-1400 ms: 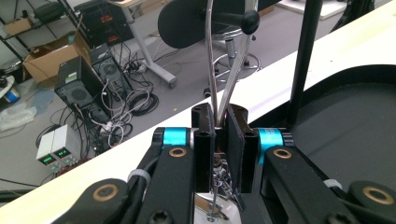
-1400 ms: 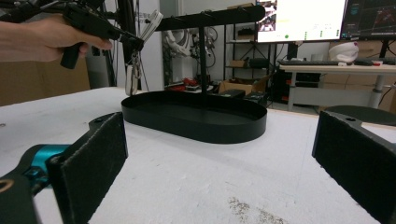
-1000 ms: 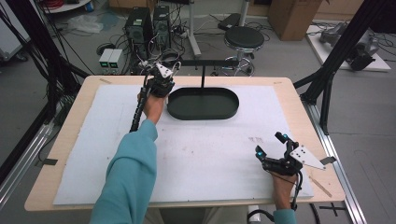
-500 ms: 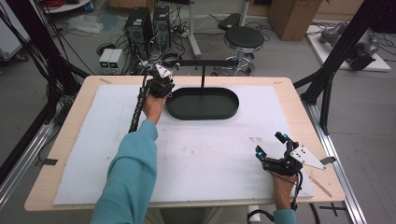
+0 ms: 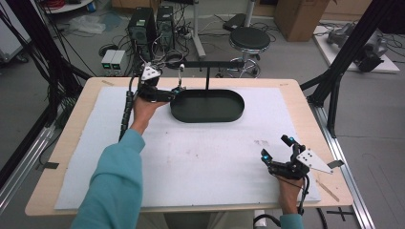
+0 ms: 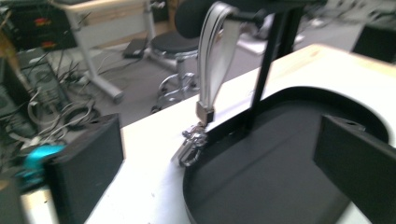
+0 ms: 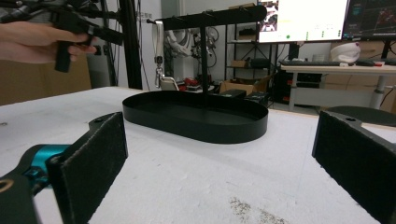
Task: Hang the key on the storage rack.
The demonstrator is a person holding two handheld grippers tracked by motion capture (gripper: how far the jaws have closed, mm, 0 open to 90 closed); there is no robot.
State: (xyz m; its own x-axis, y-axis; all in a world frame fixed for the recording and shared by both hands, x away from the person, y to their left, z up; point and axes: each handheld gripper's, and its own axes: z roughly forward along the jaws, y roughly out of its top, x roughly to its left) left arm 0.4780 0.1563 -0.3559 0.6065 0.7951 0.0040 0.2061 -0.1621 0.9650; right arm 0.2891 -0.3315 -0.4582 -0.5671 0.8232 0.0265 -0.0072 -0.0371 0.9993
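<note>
Writing: none legible; monitor text in the right gripper view was too small to read.
Tray [image 5: 207,106]: black oval, empty, at the table's far centre; a post rose from it to a crossbar [image 5: 210,63].
Strap [image 6: 214,56]: grey, hung from the crossbar's left end, metal clasp [image 6: 190,143] at the tray rim.
Left gripper [image 5: 173,92]: jaws spread, beside the clasp.
Right gripper [image 5: 276,147]: jaws spread, empty, near right corner.
Surface: white mat [image 5: 191,157] on wooden table [image 5: 71,143].
Room: stool [image 5: 249,39], computer towers, cables.
</note>
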